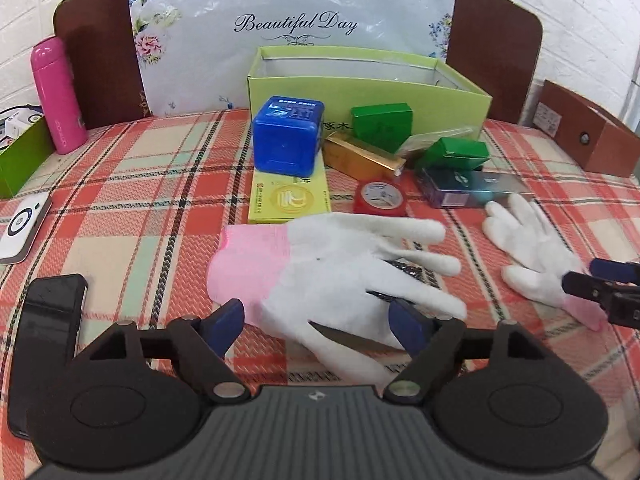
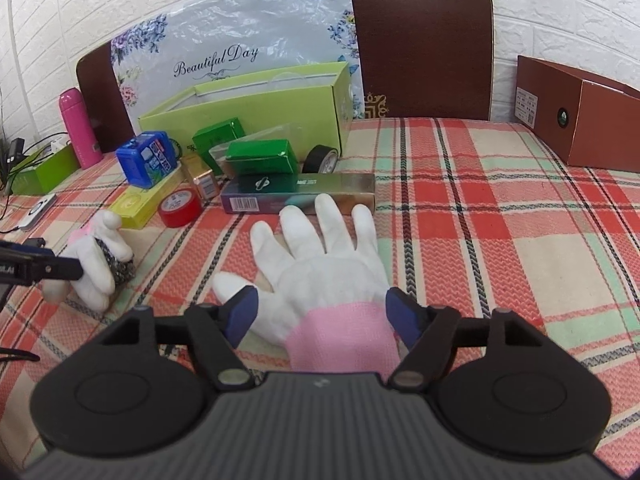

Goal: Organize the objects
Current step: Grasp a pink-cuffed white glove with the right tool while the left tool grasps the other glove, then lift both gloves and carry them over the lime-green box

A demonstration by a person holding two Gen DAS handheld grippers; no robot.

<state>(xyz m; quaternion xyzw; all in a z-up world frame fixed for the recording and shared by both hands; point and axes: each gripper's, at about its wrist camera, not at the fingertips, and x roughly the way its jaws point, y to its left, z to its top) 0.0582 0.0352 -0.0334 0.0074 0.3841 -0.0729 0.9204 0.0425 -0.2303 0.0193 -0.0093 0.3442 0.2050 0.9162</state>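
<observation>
Both grippers stand open, each straddling a white glove on the plaid counter. The left gripper [image 1: 318, 326] brackets the left glove [image 1: 344, 272] at lower centre of its view; the right gripper [image 2: 324, 318] brackets the right glove [image 2: 324, 276] at its pink cuff. Judgement: lower fully before closing, pinching fabric only, not tablecloth.

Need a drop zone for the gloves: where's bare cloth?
Open cloth right of the right glove, up to the brown box. Another patch between pink bottle and blue tin. Crowded before the green box.
</observation>
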